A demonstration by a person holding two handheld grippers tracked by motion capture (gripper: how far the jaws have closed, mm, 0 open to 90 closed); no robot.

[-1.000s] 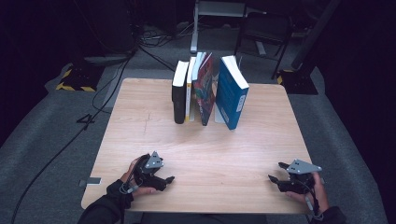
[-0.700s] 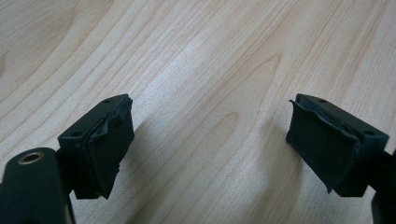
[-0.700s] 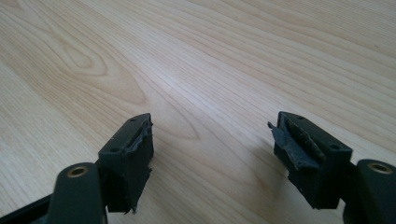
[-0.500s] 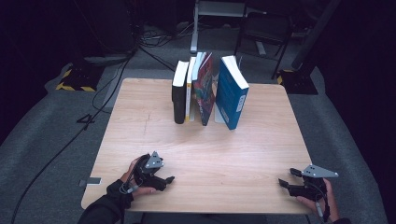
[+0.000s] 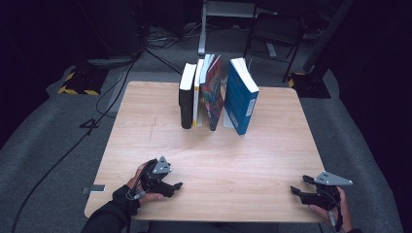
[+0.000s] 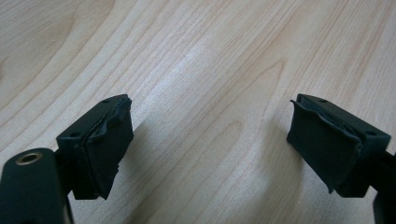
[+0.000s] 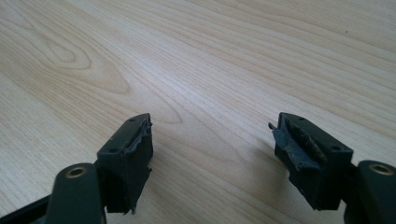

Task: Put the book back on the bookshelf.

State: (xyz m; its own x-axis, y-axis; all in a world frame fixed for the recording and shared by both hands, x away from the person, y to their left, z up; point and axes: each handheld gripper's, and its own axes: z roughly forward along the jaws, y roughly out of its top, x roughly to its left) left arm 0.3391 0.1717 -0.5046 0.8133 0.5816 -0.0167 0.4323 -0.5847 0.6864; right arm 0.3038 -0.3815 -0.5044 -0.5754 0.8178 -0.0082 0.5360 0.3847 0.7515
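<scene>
Spanning most of the high view, the wooden bench (image 5: 214, 160) carries a row of upright books (image 5: 216, 97) at its far edge, well apart from both hands. Since a second ago the right hand-held gripper (image 5: 302, 187) has slid outward to the bench's near right corner, its jaws easing wider with nothing between them. The left hand-held gripper (image 5: 176, 186) has kept still, jaws wide and empty. Judging by this, no reach toward the books has begun.
</scene>
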